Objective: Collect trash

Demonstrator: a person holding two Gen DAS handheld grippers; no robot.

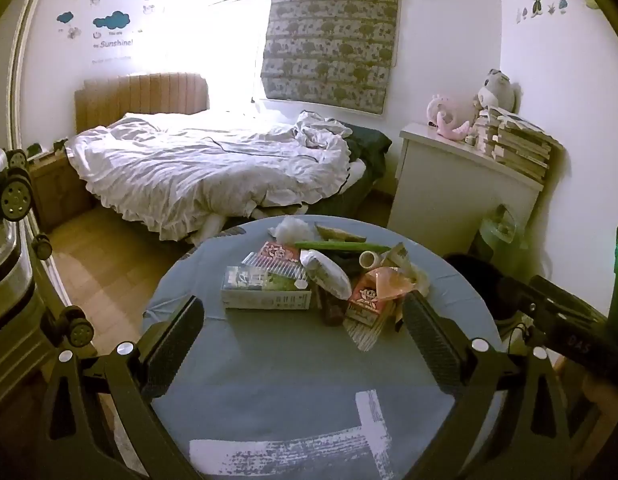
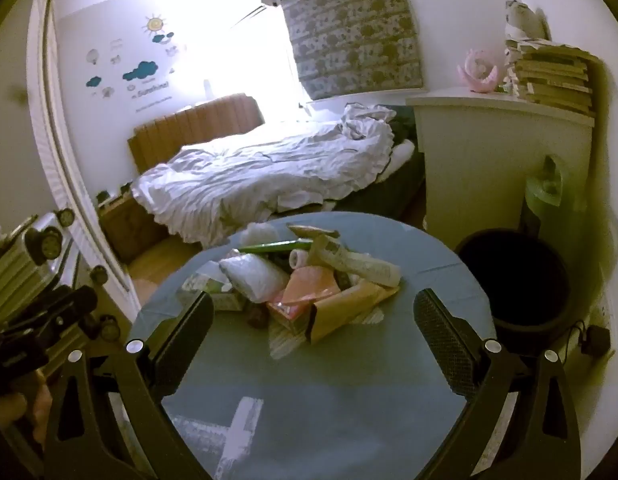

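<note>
Beyond both spread grippers (image 1: pixel 303 312) (image 2: pixel 315 312): trash pile (image 1: pixel 325 276).

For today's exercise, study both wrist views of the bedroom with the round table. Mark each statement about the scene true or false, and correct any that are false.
1. Both grippers are open and hold nothing. True: the left gripper and the right gripper stand wide apart over the round table.
2. The trash pile lies on the bed. False: it lies on the table; the bed stands behind it.
3. A dark bin stands on the floor to the right of the table. True.
4. The green stick is standing upright in the bin. False: it lies flat across the far side of the pile.
5. Stacked books rest on the white cabinet. True.
</note>
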